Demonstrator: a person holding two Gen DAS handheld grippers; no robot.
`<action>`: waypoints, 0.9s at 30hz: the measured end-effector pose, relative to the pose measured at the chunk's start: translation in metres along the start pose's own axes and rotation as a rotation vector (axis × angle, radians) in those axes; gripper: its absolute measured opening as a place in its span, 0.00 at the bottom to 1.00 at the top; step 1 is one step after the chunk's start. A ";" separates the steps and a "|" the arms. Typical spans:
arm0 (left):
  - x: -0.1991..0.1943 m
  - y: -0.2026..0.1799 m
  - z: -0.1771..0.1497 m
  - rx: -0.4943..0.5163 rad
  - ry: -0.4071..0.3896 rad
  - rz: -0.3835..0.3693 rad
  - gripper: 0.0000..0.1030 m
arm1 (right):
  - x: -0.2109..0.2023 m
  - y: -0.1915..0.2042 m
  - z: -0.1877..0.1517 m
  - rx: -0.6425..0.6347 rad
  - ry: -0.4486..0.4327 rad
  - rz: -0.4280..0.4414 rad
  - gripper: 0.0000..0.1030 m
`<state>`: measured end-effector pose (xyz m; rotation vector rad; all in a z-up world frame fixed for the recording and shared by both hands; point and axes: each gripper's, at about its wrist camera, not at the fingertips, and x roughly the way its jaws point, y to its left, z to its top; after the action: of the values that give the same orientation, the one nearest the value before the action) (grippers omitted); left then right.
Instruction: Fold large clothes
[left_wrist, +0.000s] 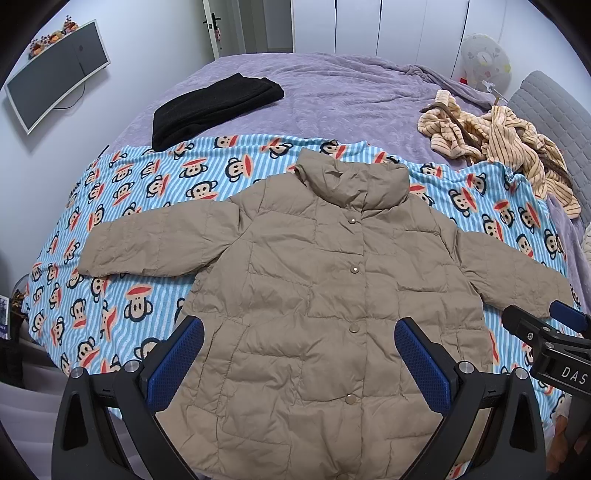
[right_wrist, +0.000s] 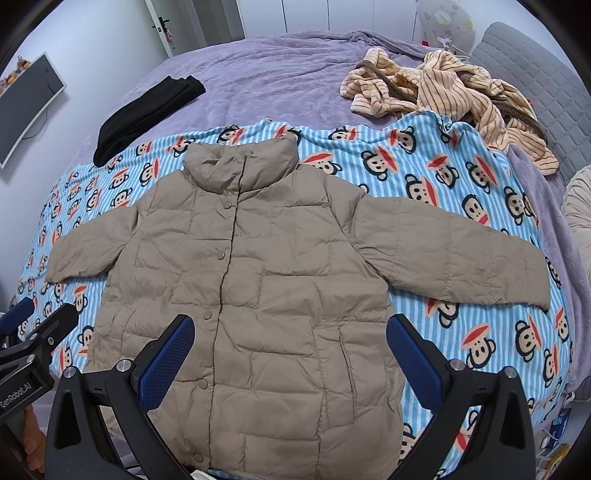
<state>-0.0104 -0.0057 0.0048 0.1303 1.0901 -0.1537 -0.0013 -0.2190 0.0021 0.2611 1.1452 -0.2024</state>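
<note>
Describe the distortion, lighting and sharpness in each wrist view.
Left wrist view: strong fisheye bend, dark vignette corners, soft even light, jacket sharp, no glare. Right wrist view: same curved bed edge and corners, jacket crisp, faint shadows only, the near gripper slightly soft.

White letters "DAS" stand on the black body of the right hand-held gripper, at the right edge of the left wrist view. "GenRobot.AI" runs along the black left hand-held gripper, lower left of the right wrist view.
</note>
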 end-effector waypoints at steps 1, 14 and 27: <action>0.000 0.000 0.000 0.000 0.000 0.000 1.00 | 0.000 0.000 0.000 0.000 0.000 0.000 1.00; 0.001 0.000 0.000 0.000 0.002 0.001 1.00 | 0.000 -0.001 0.000 0.000 0.001 0.000 1.00; 0.001 0.001 0.000 0.001 0.003 0.000 1.00 | 0.000 -0.001 0.000 0.003 0.002 0.000 1.00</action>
<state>-0.0100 -0.0052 0.0040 0.1312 1.0932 -0.1544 -0.0010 -0.2199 0.0019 0.2636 1.1471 -0.2038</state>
